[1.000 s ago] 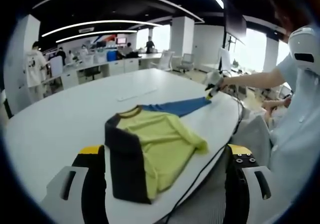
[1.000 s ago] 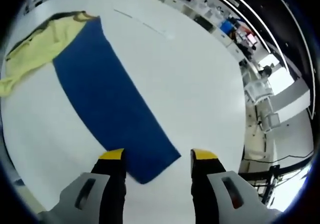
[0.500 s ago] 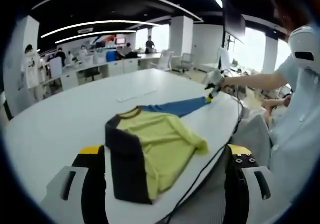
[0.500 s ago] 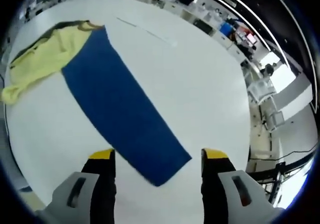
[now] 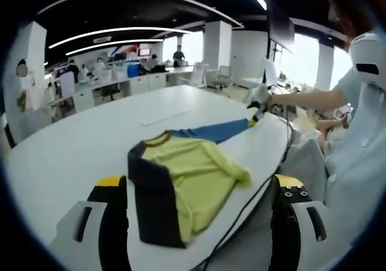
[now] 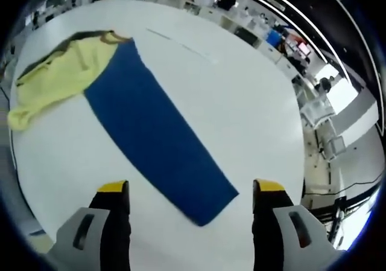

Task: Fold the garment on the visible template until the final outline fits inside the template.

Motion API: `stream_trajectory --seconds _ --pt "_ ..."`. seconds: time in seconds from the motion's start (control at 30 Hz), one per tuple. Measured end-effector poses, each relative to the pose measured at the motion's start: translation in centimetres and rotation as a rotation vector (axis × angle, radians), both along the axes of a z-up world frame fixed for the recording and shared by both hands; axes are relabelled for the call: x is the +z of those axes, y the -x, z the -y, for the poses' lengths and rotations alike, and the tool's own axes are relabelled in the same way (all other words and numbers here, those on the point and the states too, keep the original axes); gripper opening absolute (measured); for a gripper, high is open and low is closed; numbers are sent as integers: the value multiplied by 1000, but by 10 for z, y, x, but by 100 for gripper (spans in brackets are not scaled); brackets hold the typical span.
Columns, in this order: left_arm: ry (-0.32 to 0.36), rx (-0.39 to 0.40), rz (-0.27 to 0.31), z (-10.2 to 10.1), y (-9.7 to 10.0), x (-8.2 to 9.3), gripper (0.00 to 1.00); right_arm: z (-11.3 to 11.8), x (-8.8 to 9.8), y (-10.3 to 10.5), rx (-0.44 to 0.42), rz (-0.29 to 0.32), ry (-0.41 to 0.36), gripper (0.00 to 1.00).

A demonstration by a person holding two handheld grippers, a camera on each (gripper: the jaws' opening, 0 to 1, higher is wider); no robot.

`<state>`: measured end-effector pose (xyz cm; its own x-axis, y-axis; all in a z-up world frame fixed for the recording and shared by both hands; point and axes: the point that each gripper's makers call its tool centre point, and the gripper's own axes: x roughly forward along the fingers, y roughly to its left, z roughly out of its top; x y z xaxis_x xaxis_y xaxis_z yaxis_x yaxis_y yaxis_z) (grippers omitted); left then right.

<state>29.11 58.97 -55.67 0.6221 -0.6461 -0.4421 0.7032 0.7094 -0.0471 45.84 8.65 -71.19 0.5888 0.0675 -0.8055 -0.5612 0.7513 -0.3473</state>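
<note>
The garment (image 5: 181, 183) is lying on the white bench (image 5: 72, 144), toward the edge nearest the person. In the left gripper view its yellow body is sitting at about 6 o'clock, with a dark sleeve (image 5: 151, 201) folded along the 7 o'clock side and the blue sleeve (image 5: 217, 129) stretching away toward 2 o'clock. No template outline is making itself plain on the bench from here.

The left claw (image 5: 196, 189) is hanging released, jaws spread wide, just short of the garment's near hem and touching nothing. The right claw (image 6: 188, 189) is likewise standing released in the right gripper view, jaws well apart, with the cuff end of the blue sleeve (image 6: 154, 138) lying flat between and just ahead of them at 6 o'clock; the yellow body (image 6: 57, 75) is sitting at 10 o'clock. In the left gripper view that right claw (image 5: 258, 111) is showing small at 2 o'clock, by the sleeve's far end.

The step in hand appears to be folding the blue sleeve across the body. To do it well, the right claw should be closing on the cuff near its middle, pinching both layers, lifting only enough to clear the bench, then carrying it toward the body so the sleeve creases at the shoulder seam. The left claw could be steadying the body meanwhile, lest the whole garment drag toward the edge.
</note>
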Motion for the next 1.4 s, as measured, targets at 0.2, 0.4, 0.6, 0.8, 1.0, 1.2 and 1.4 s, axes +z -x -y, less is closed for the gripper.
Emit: stream_trajectory --seconds 0.2,0.4,0.6,0.8,1.0,1.2,1.4 --pt "2 -5 5 0 1 0 96 -9 7 1 8 28 -24 88" --pt "6 -1 11 -2 2 0 96 -16 8 5 14 25 -36 95" --pt "9 -1 16 -3 4 0 96 -24 11 7 24 31 -56 99" --pt "16 -2 17 -3 5 0 95 -37 16 12 46 35 -71 100" --pt "18 -3 15 -2 6 -1 96 -51 21 17 72 47 -93 100" --pt "25 4 20 -4 6 1 95 -66 25 21 102 51 -107 100" --pt "33 19 22 -10 5 1 95 -80 30 30 105 55 -141 100"
